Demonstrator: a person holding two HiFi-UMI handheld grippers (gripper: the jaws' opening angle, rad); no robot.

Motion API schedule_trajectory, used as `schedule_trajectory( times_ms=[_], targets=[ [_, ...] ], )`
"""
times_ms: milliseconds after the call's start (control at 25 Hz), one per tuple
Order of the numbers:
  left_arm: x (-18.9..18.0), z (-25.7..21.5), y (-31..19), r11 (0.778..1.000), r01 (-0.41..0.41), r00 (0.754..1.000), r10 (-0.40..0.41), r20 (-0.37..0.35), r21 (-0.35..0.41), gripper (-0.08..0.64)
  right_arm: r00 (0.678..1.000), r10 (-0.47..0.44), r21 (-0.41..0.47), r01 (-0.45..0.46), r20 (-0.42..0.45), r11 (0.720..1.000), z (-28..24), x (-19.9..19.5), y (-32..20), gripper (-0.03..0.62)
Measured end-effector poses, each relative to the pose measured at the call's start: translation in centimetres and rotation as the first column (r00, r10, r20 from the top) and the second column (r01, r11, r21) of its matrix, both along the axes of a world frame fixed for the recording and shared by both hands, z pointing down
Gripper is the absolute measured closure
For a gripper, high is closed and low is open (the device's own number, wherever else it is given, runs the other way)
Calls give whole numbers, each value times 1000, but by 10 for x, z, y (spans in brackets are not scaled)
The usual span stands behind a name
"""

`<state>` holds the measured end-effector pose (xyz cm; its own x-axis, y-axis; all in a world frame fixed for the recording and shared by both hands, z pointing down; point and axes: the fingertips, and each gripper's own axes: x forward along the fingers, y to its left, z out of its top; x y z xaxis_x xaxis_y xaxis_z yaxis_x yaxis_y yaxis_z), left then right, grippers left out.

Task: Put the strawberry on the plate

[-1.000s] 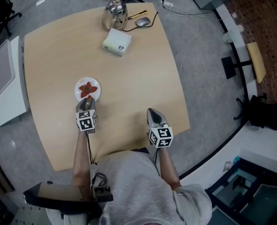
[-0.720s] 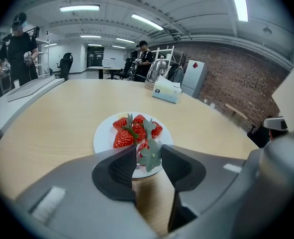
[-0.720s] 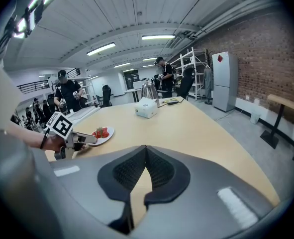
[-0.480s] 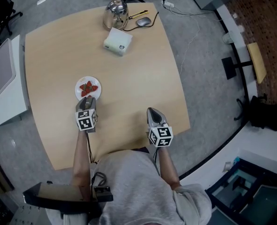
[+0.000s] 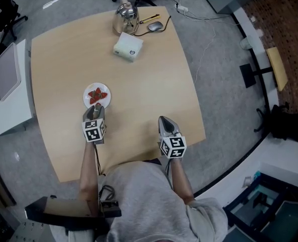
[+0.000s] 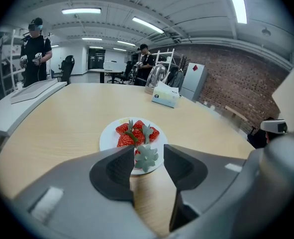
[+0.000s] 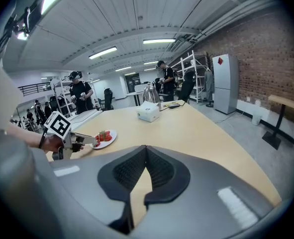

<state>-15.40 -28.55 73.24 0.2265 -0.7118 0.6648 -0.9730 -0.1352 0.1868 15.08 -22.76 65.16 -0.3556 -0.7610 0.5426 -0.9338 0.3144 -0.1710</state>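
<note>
Table [image 5: 138, 95]: pale wood, rounded corners, mostly bare.
Plate [image 5: 87, 100]: small, white, round; sits on the left half, toward the near edge.
Box [image 5: 128, 46]: white, lies toward the far side, well apart from the plate.
Kettle [image 5: 125, 17]: shiny metal, stands at the far edge, just behind the box.
Mouse [image 5: 155, 26]: grey, lies right of the kettle.
Pen [image 5: 150, 18]: yellow, lies between kettle and mouse.

No readable text or number anywhere (marker cubes [image 5: 94, 130] only patterned squares)

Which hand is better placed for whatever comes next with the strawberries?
The left. The left gripper sits at the near rim of the plate; its jaws have just been opening, with a strawberry lying loose between them. The right gripper is shut, well away from the plate.
</note>
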Motion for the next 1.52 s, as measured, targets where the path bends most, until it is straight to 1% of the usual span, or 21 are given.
schedule_trajectory(
  times_ms=[80, 400, 600, 840, 1040, 1360, 1520],
  targets=[
    [0, -6, 3, 1000, -1, 1000, 1, 4, 12, 361, 1000, -4, 7, 4, 3, 1000, -1, -2, 1, 586],
    [-2, -31, 32, 998, 8, 1000, -9, 18, 61, 463, 999, -22, 35, 21, 23, 999, -8, -9, 7, 586],
    [2, -52, 52, 995, -9, 1000, 7, 25, 102, 488, 999, -45, 50, 43, 29, 998, -13, -14, 15, 586],
    [-2, -80, 68, 986, -1, 999, -6, 44, 170, 530, 997, -73, 72, 70, 38, 995, -19, -25, 21, 586],
    [-1, -101, 85, 978, -15, 998, 1, 65, 210, 540, 994, -99, 89, 95, 48, 991, -25, -35, 27, 586],
    [1, -133, 117, 960, -19, 998, 2, 60, 278, 540, 987, -148, 130, 140, 59, 982, -36, -52, 40, 586],
    [-1, -146, 135, 953, -6, 999, -11, 54, 303, 540, 984, -163, 149, 152, 68, 977, -42, -57, 51, 586]
  ],
)
